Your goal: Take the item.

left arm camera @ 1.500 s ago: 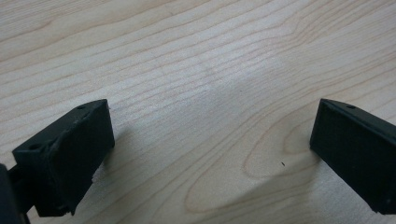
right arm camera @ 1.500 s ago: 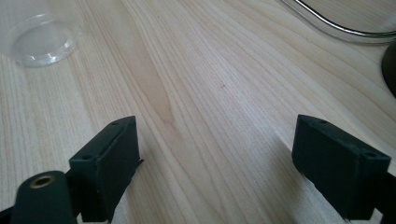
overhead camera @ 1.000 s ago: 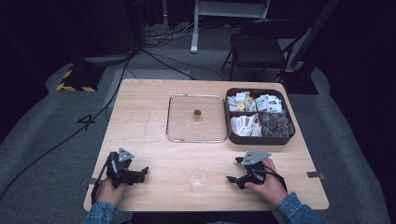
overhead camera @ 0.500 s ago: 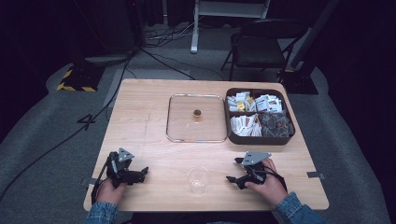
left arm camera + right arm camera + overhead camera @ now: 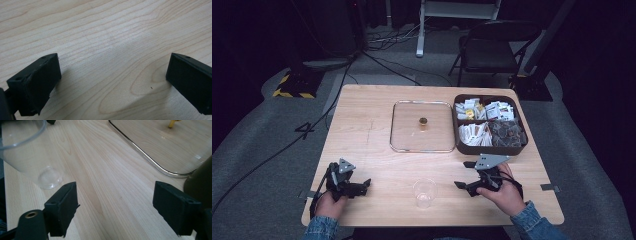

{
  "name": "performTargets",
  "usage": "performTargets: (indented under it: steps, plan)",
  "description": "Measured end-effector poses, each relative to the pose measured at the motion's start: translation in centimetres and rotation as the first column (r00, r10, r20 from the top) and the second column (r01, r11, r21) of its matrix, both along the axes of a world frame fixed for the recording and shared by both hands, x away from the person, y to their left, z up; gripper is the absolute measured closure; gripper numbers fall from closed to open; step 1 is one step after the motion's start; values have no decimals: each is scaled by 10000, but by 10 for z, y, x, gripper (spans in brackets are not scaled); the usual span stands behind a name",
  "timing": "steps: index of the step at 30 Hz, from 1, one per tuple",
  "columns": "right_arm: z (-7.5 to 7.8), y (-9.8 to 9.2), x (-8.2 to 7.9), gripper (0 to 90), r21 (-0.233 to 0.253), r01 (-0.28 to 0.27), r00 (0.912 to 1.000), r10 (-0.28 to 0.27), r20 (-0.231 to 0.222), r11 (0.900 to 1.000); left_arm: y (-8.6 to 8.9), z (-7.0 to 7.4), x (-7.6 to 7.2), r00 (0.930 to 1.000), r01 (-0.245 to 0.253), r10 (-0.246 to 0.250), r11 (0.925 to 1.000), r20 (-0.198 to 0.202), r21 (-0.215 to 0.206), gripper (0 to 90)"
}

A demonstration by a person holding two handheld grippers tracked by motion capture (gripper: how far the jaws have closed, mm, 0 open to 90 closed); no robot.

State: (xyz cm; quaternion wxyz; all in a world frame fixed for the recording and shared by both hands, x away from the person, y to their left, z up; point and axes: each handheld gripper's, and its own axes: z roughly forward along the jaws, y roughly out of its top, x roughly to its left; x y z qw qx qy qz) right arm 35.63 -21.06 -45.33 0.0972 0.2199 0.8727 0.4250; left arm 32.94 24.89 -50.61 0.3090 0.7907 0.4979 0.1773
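Clear plastic cup [image 5: 425, 192] is standing upright near the desk's [image 5: 362, 130] front edge, midway between both hands, touching neither. Right tongs [image 5: 466, 176] are sitting just beside it with jaws wide apart, holding nothing; left tongs [image 5: 364, 184] are resting toward the front-left corner, jaws also apart and empty.

Handling guess: the cup is looking thin-walled, very light and slick, so it will likely flex or pop out under a hard squeeze (and tip easily if nudged). I'd be taking it across the mid-wall, below the rim, with light pressure.

Glass lid [image 5: 422, 126] and the packet tray [image 5: 490, 125] are lying toward the back-right, well apart from the cup.
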Motion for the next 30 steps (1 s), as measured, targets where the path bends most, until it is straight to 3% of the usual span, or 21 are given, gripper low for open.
performTargets:
  steps: [17,25,30]
  plan:
    - [46,-11,15,247,515,672,9977,-672,-16,9964,0,0,0,10000,-5,5,10000,-9,-4,0]
    - [58,-12,22,250,594,1080,9941,-1078,-73,9924,0,0,0,10000,-3,3,10000,-12,-2,0]
    - [67,-17,29,242,782,1400,9898,-1417,158,9871,0,0,0,10000,-2,2,10000,-8,-3,0]
